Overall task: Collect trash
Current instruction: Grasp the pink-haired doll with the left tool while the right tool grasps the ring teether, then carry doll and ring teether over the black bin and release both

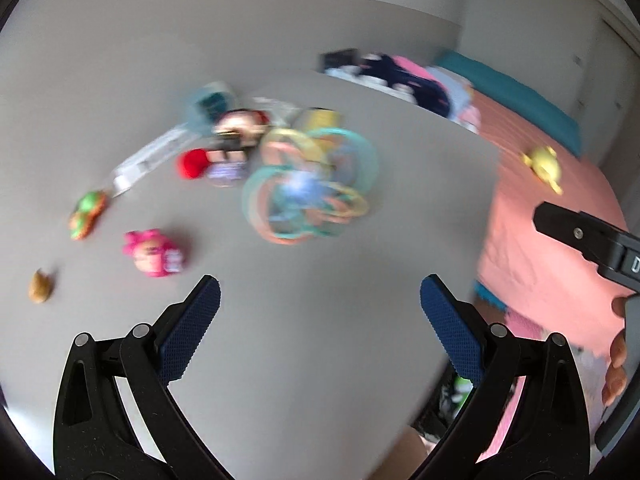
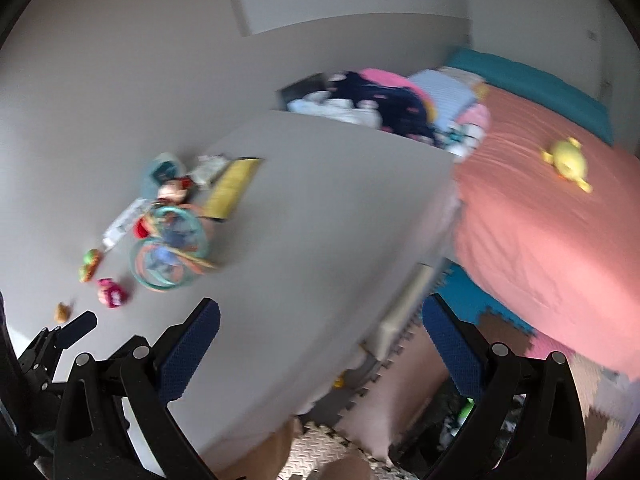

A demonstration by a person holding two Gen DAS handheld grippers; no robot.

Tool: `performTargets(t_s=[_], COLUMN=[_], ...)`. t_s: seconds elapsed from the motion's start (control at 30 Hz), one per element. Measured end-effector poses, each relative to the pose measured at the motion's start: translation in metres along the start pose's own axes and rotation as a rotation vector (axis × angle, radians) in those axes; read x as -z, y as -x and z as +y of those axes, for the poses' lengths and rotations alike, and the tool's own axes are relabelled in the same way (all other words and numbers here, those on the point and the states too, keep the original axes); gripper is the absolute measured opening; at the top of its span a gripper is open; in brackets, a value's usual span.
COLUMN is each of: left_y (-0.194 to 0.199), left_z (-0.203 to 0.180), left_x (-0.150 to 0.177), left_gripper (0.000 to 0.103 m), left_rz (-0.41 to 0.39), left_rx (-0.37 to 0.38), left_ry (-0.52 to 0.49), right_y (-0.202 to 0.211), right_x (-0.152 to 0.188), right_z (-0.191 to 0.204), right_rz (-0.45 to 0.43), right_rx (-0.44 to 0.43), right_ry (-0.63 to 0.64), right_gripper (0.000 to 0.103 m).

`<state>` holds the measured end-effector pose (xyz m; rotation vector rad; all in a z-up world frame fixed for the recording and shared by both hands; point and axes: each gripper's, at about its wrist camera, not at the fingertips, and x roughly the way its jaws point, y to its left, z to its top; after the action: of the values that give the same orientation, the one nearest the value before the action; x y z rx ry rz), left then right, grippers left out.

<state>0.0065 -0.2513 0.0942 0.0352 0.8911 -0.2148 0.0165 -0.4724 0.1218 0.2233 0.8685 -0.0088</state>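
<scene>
Nothing looks collected yet: your left gripper [image 1: 320, 300] and right gripper [image 2: 320, 320] both hang above the grey table [image 1: 320, 340] with jaws spread wide and empty. The likely trash, a blurred clear plastic wrapper [image 1: 150, 156] and crumpled packaging [image 2: 210, 168], lies among the toys at the table's far left, well apart from both grippers.

A clear plastic wrapper [image 1: 146, 156] lies flat on the grey table [image 1: 320, 300], left of a toy pile. A yellow packet [image 2: 232, 190] lies flat behind the pile. Both are blurred.
</scene>
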Motion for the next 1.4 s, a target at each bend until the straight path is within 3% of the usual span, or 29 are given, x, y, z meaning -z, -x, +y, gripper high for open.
performTargets(t_s=[0.13, 0.27, 0.4, 0.53, 0.67, 0.8, 0.87, 0.93, 0.97, 1.0, 1.1, 1.27, 1.4], left_y=[-0.003, -0.012, -0.025, -0.044, -0.059, -0.074, -0.082, -0.088, -0.093, -0.096, -0.099, -0.091, -0.074], left_z=[0.053, 0.098, 0.129, 0.143, 0.137, 0.133, 0.134, 0.137, 0.139, 0.141, 0.141, 0.138, 0.114], left_x=[-0.005, -0.014, -0.022, -0.027, -0.033, -0.035, -0.034, -0.033, -0.032, -0.030, -0.029, -0.029, -0.036], left_gripper=[0.097, 0.097, 0.097, 0.097, 0.097, 0.097, 0.096, 0.080, 0.076, 0.064, 0.042, 0.041, 0.041], left_rz=[0.010, 0.035, 0.074, 0.131, 0.168, 0.191, 0.202, 0.211, 0.224, 0.236, 0.220, 0.180, 0.142], left_rx=[-0.055, -0.103, -0.108, -0.090, -0.082, -0.097, -0.107, -0.110, -0.100, -0.091, -0.104, -0.063, -0.045], left_ry=[0.102, 0.213, 0.313, 0.396, 0.404, 0.406, 0.414, 0.419, 0.426, 0.435, 0.418, 0.398, 0.333], right_y=[-0.022, -0.039, -0.058, -0.086, -0.114, -0.127, -0.127, -0.126, -0.125, -0.124, -0.120, -0.101, -0.082], right_x=[-0.015, -0.030, -0.050, -0.063, -0.064, -0.058, -0.056, -0.055, -0.055, -0.055, -0.056, -0.059, -0.059], right_z=[0.040, 0.066, 0.088, 0.104, 0.106, 0.104, 0.105, 0.106, 0.105, 0.104, 0.099, 0.080, 0.062], right_rz=[0.033, 0.060, 0.088, 0.136, 0.189, 0.217, 0.208, 0.195, 0.193, 0.190, 0.175, 0.138, 0.120], right_rx=[-0.067, -0.116, -0.132, -0.064, -0.047, -0.071, -0.055, -0.044, -0.048, -0.046, -0.051, -0.058, -0.059], right_ry=[0.045, 0.053, 0.071, 0.118, 0.130, 0.127, 0.150, 0.172, 0.173, 0.172, 0.149, 0.092, 0.064], right_gripper=[0.101, 0.094, 0.091, 0.067, 0.061, 0.032, 0.026, 0.019, 0.018, 0.017, 0.016, 0.015, 0.015])
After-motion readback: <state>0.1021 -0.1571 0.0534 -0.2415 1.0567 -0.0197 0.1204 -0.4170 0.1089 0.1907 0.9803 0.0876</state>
